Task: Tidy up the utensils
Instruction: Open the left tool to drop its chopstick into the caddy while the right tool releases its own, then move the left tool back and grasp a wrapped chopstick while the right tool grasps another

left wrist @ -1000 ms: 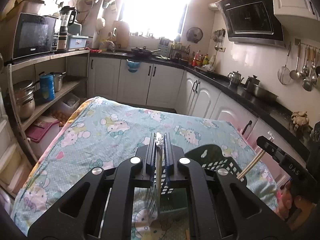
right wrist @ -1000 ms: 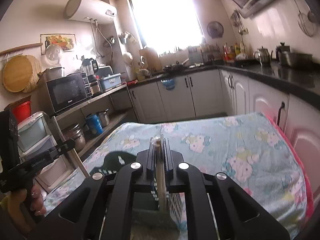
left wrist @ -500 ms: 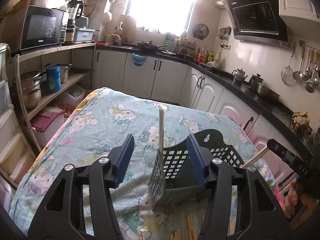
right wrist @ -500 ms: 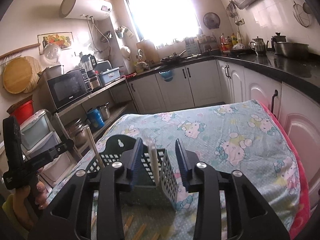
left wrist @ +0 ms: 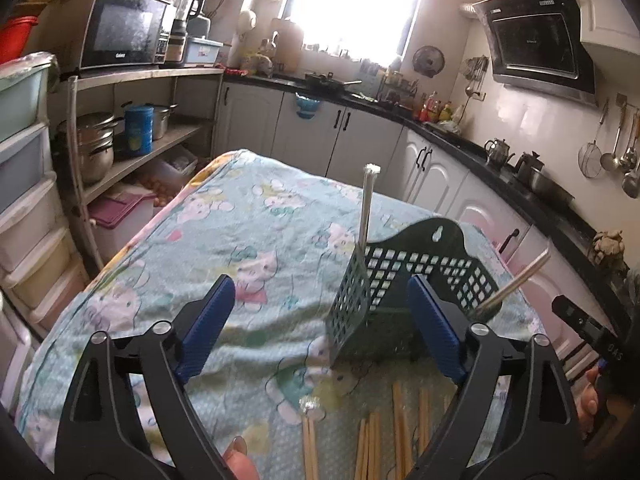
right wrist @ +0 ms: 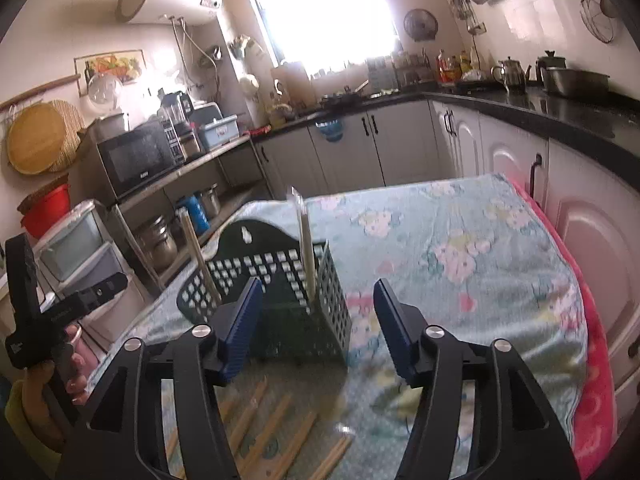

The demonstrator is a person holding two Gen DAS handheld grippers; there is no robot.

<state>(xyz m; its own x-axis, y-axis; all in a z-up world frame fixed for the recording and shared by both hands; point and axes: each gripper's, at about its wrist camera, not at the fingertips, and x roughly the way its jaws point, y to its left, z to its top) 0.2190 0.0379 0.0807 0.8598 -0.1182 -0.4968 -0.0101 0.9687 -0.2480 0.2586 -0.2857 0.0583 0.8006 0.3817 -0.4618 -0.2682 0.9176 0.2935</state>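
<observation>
A dark green perforated utensil basket [left wrist: 384, 300] stands on the Hello Kitty tablecloth [left wrist: 248, 248]; it also shows in the right wrist view [right wrist: 296, 304]. A chopstick [left wrist: 366, 208] stands upright in its left corner and another chopstick [left wrist: 516, 284] leans out at its right. In the right wrist view they are the leaning chopstick [right wrist: 198, 256] and the upright chopstick [right wrist: 304, 248]. Several wooden chopsticks [left wrist: 376, 436] lie on the cloth in front of the basket, also visible in the right wrist view [right wrist: 276, 432]. My left gripper [left wrist: 320, 320] is open and empty. My right gripper [right wrist: 318, 324] is open and empty.
White cabinets with a black counter [left wrist: 460, 148] run behind and to the right of the table. A shelf with a microwave [left wrist: 120, 32] and pots stands left. Plastic drawers [left wrist: 24, 200] are at the near left. A pink blanket edge [right wrist: 592, 360] hangs at the table's right side.
Both grippers opened and let go of their chopsticks, which now stand in the basket. Both grippers drew back toward me, bringing the loose chopsticks on the cloth into view.
</observation>
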